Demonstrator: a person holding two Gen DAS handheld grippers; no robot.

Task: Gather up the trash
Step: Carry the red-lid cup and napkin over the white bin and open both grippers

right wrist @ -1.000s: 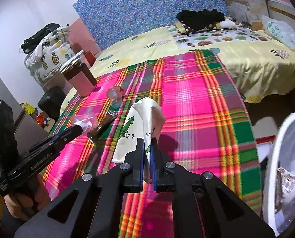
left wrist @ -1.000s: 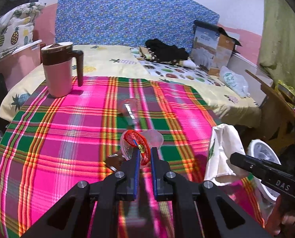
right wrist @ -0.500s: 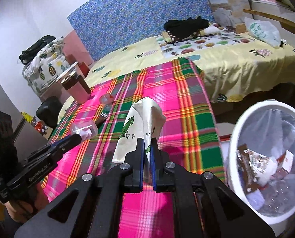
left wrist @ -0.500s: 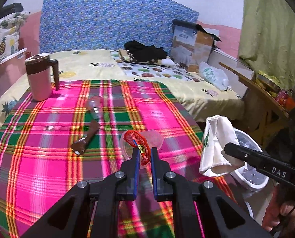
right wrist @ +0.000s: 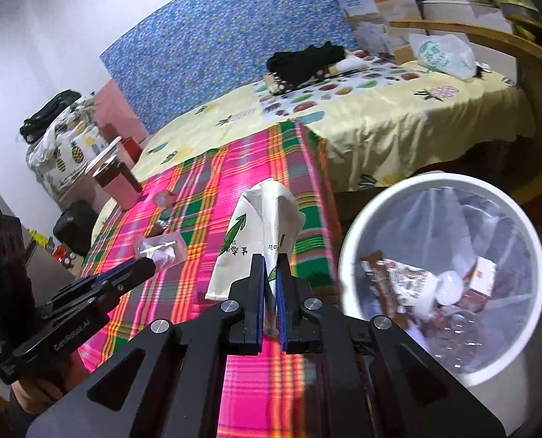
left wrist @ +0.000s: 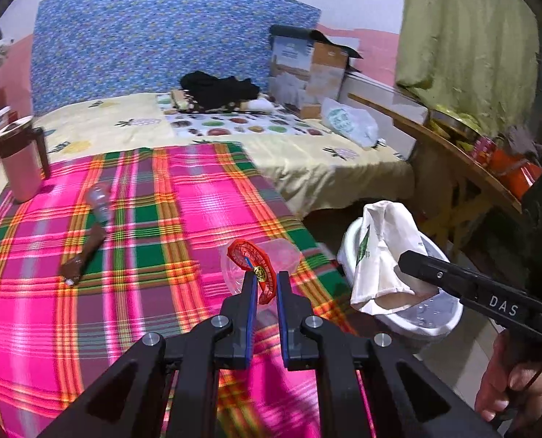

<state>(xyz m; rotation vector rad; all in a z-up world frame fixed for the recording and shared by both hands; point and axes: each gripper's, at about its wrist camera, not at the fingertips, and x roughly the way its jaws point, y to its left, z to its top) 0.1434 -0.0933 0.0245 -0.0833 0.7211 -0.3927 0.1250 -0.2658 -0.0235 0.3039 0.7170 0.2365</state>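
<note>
Clear plastic cup with a red-printed lid (left wrist: 261,266) is clamped at its near rim between the jaws of the left gripper (left wrist: 263,284) and held off the plaid cloth (left wrist: 132,255), near that cloth's right edge. White paper bag with a green arrow mark (right wrist: 258,233) is pinched at its lower end by the right gripper (right wrist: 269,273); jaws pressed together on the paper, bag standing upright above them. In the left wrist view the same bag (left wrist: 380,252) hangs in front of and over the near-left rim of the white trash bin (left wrist: 431,325), which stands on the floor just right of the bed. In the right wrist view the bin (right wrist: 351,252) lies to the right of the bag; it has a clear liner and holds brown-and-white printed wrappers and a small carton (right wrist: 409,284). On the cloth, well left of the cup: a brown wrapper (left wrist: 84,255) lying flat, and just beyond it a small clear item (left wrist: 101,200), blurred, type not determinable. A pink mug with a brown lid (left wrist: 22,160) stands upright at the far left of the cloth. Farther back on the yellow pineapple-print sheet (left wrist: 307,168): dark clothing (left wrist: 219,87), a cardboard box (left wrist: 311,69), a white plastic bag (left wrist: 347,120). A person's hand (left wrist: 515,379) grips the right gripper's handle at lower right of the left wrist view.
</note>
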